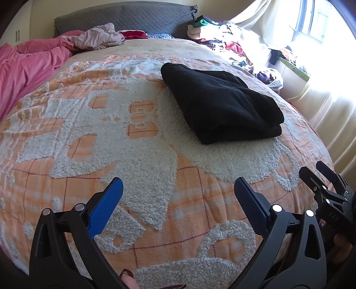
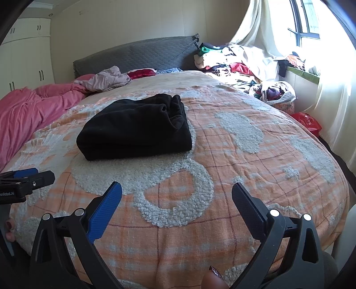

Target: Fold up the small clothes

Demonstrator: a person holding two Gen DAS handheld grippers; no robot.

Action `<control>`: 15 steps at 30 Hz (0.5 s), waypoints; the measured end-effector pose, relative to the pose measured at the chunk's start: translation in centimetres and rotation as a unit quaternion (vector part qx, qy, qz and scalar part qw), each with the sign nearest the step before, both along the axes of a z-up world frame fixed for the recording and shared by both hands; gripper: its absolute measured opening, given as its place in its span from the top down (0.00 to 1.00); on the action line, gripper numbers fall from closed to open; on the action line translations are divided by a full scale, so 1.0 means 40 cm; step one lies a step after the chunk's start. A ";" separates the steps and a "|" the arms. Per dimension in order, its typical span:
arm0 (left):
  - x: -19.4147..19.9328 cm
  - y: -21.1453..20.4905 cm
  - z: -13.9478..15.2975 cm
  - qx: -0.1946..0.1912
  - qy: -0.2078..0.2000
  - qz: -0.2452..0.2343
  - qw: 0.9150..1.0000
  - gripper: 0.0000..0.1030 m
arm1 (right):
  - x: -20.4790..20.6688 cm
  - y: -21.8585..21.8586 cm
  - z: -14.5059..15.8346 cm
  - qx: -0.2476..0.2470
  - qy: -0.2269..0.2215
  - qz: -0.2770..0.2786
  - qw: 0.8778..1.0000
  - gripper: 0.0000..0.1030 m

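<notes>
**Both grippers spread wide over the bedspread, folded garment ahead**

While neither tool holds anything, the left gripper (image 1: 178, 195) hangs above the bed with its two blue-padded fingers (image 1: 106, 206) spread wide apart, nothing between them but bedspread. The right gripper (image 2: 176, 200) is likewise wide open and empty, its blue-padded fingers (image 2: 104, 211) poised over the near edge of the bed. In the left wrist view the right gripper shows at the lower right margin; in the right wrist view the left gripper shows at the left margin, so the two tools sit side by side, apart from each other. A fingertip with a dark painted nail (image 2: 212, 276) appears at the bottom of the right wrist view.

Beneath both lies the orange checked bedspread with raised white fleecy patterns (image 1: 138, 142). The folded black fleece garment (image 1: 220, 102) rests flat on it, well ahead of both grippers and touched by neither: ahead and to the right of the left gripper, ahead and to the left of the right gripper (image 2: 135, 129). Its layered edges face the right gripper's side.

Farther off are a crumpled pink quilt (image 1: 26, 64), a grey quilted headboard (image 1: 124, 20), a heap of mixed clothing (image 2: 240, 64) beside the bed, and pale curtains (image 2: 258, 29) at a bright window.
</notes>
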State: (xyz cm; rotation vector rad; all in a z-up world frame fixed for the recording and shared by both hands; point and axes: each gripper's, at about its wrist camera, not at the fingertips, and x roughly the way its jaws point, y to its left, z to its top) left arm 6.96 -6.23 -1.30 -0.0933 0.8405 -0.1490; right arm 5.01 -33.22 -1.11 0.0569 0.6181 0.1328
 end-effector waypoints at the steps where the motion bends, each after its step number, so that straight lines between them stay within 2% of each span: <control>1: 0.001 0.000 -0.002 -0.003 0.002 -0.002 1.000 0.09 | 0.000 -0.002 0.000 0.001 0.000 0.000 1.000 0.04; 9: 0.005 0.010 -0.005 -0.015 0.010 0.008 1.000 0.09 | 0.001 -0.003 -0.001 0.000 0.001 -0.001 1.000 0.04; 15: -0.007 0.006 0.008 0.003 -0.004 0.008 1.000 0.09 | 0.002 -0.003 -0.005 0.001 0.001 -0.005 1.000 0.04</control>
